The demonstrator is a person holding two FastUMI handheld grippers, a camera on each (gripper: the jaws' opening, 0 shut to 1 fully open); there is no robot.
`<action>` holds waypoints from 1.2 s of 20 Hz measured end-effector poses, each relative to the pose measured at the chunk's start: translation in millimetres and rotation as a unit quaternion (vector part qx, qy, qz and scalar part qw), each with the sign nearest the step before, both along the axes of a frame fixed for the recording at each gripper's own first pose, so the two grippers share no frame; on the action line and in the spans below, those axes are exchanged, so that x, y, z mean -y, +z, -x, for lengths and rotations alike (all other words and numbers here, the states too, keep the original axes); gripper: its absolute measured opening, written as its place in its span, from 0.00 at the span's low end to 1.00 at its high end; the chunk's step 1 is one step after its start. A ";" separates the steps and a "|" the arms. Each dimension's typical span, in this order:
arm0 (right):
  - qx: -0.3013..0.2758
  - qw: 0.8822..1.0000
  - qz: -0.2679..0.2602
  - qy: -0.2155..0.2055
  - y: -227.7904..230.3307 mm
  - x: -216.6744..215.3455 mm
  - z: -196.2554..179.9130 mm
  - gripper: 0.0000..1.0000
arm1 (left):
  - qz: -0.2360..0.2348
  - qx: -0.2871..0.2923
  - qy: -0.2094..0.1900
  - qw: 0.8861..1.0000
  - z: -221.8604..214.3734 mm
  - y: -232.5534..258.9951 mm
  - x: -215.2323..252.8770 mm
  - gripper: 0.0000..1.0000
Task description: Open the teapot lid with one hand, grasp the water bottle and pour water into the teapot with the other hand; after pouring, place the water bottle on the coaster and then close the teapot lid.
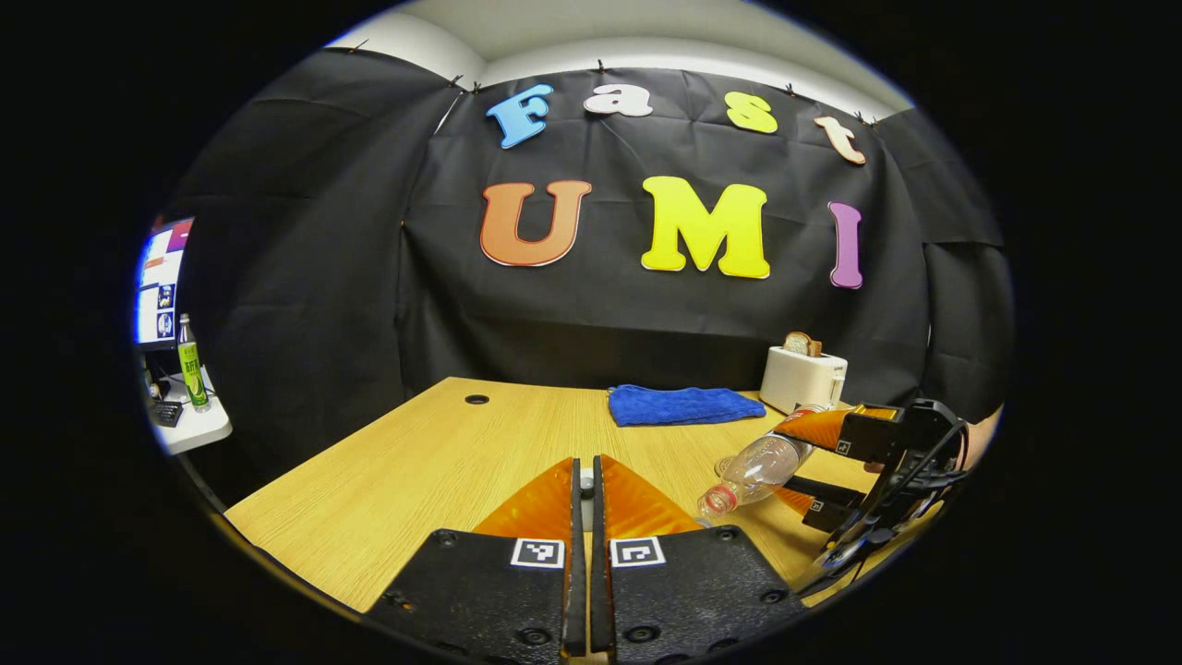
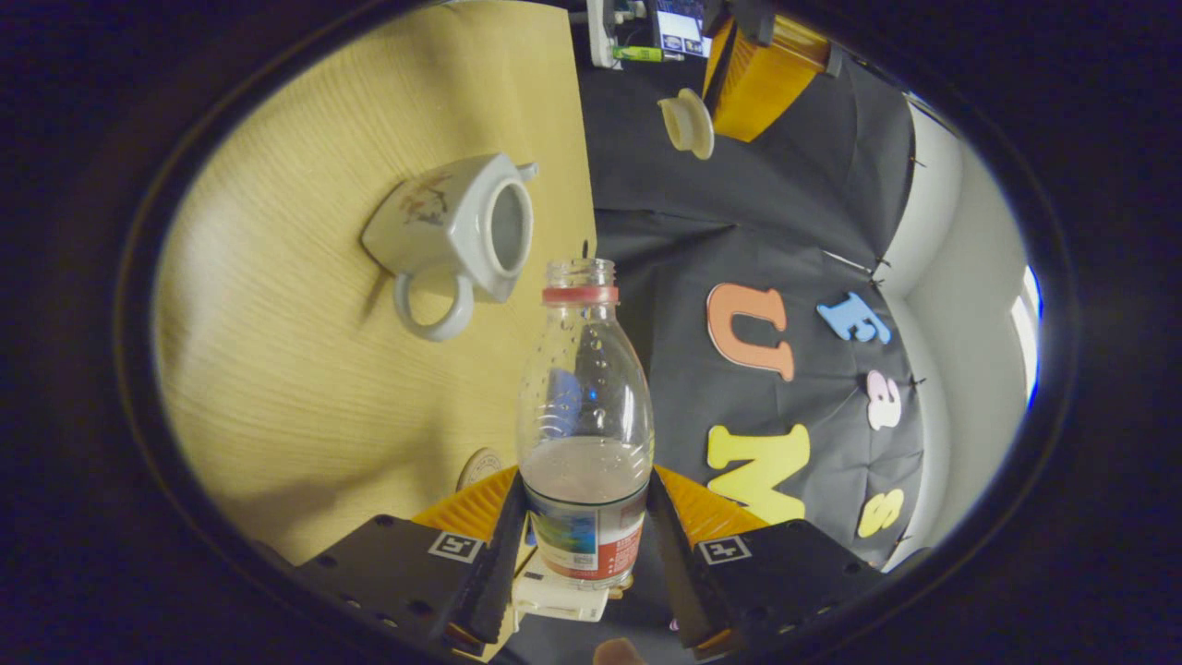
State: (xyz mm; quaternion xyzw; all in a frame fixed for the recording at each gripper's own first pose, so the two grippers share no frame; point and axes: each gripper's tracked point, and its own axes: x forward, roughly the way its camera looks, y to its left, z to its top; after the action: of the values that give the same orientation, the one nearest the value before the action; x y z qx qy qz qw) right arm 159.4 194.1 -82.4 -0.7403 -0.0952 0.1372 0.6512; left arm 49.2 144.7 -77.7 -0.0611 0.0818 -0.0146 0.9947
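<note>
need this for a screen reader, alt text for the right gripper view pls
The right gripper is shut on an uncapped water bottle, tipped toward the open teapot on the wooden table. Farther off, the left gripper holds the teapot lid.

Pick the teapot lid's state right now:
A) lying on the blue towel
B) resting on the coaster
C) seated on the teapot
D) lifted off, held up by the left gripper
D: in the right gripper view the teapot has its mouth open, and the lid is up off it at the fingers of the left gripper, while the right gripper holds the tilted water bottle.
</note>
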 end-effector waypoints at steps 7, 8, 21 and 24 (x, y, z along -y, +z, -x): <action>0.019 0.999 0.042 0.011 1.3 -4.3 5.4 0.70 | 0.001 -0.003 -0.003 1.000 0.7 -1.4 0.6 0.04; 0.022 0.999 0.046 0.011 1.6 -4.8 6.3 0.71 | 0.001 -0.003 -0.003 1.000 1.4 -1.5 1.3 0.04; 0.055 0.994 0.092 0.026 15.0 -11.2 6.7 0.69 | 0.001 -0.003 -0.002 1.000 3.2 -1.6 -2.2 0.04; 0.063 0.993 0.100 0.028 17.9 -11.4 5.6 0.69 | 0.001 -0.003 -0.002 1.000 2.4 -0.6 -2.3 0.04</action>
State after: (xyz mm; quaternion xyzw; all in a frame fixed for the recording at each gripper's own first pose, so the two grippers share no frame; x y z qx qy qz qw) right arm 153.8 205.5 -64.5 -0.8061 -0.1426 0.1169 0.5623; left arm 46.8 147.0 -78.3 -0.0624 0.0846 -0.0167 0.9943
